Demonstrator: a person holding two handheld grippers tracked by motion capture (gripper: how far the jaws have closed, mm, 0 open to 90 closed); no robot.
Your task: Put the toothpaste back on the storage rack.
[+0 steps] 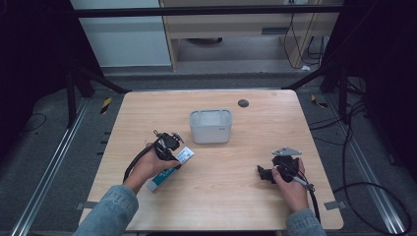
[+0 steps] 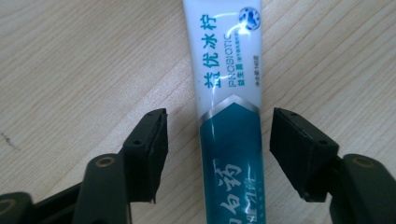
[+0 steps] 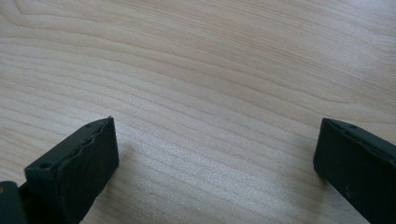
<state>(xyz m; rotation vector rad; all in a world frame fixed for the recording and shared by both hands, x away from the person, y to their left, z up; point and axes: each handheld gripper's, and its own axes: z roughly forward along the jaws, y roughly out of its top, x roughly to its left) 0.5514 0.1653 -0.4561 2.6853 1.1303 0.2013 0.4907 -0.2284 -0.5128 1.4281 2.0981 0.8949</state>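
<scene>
with the left gripper (image 2: 218, 135) spread wide astride the toothpaste tube (image 2: 229, 116) lying flat on the table (image 1: 236, 187), i'd close squarely on its middle, right gripper (image 3: 215, 158) idle and gaping.

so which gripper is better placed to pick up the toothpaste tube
Left. The left gripper already has its open jaws on either side of the toothpaste tube, not yet touching it. The right gripper is open above bare table, well away from the tube.
</scene>
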